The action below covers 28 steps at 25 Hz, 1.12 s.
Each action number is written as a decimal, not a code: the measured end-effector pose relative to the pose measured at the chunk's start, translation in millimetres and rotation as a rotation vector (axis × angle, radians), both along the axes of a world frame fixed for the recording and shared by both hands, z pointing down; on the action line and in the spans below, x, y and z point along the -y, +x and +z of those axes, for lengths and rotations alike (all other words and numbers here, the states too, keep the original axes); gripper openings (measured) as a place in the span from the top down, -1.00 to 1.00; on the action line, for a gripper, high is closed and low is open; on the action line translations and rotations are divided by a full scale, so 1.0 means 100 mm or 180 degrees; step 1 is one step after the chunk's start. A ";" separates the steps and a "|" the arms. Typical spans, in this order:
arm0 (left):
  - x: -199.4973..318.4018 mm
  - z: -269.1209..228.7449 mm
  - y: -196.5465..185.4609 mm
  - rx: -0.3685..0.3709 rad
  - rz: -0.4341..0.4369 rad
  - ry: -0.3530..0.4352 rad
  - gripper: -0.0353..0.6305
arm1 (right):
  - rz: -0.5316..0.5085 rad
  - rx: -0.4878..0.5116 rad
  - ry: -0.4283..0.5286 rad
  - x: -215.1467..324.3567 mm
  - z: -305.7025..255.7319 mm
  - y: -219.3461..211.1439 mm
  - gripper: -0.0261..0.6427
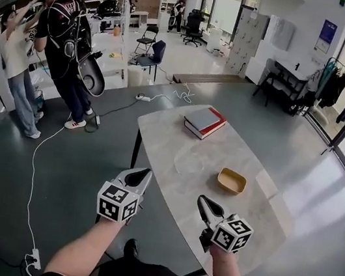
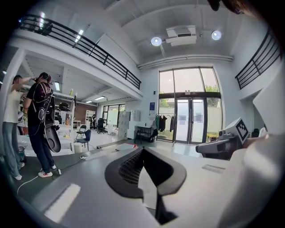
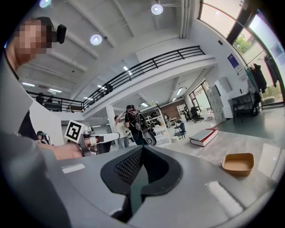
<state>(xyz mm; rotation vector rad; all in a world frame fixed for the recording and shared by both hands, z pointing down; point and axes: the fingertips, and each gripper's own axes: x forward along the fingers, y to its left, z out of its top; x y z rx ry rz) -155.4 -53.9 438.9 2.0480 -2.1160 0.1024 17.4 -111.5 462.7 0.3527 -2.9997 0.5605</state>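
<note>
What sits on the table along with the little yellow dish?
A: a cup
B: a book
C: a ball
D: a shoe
B: a thick book with red on its cover lies at the far end of the table, apart from the yellow dish; nothing else is on it.
</note>
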 end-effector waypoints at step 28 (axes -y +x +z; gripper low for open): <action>1.66 0.43 -1.12 -0.0121 0.0649 -0.0281 0.88 | 0.0555 -0.0238 -0.0234 1.28 0.34 -1.11 0.88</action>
